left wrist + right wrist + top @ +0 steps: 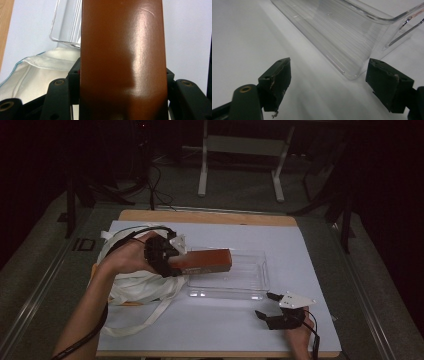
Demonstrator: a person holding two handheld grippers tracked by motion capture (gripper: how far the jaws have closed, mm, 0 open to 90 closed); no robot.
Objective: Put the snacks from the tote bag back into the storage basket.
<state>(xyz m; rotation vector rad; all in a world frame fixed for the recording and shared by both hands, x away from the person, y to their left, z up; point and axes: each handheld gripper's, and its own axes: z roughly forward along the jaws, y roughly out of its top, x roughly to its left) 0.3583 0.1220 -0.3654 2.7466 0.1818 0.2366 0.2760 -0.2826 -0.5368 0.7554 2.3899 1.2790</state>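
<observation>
A white bag (132, 285) with long white straps lies on the left part of the table (300, 245). A pale sheet covers the table, and a strip of wood shows at its far edge. Beyond the table, on the grey floor (240, 197), stands a white frame (245, 145) with two legs. Black cables (157, 187) lie on the floor to its left.

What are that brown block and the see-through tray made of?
The brown block, clamped in the left tool, looks like smooth plastic or lacquered wood: its glossy face shows soft highlights and a fine scratch. The tray seems clear rigid plastic, with fine ribbing on its base and bright glints along its rim.
</observation>
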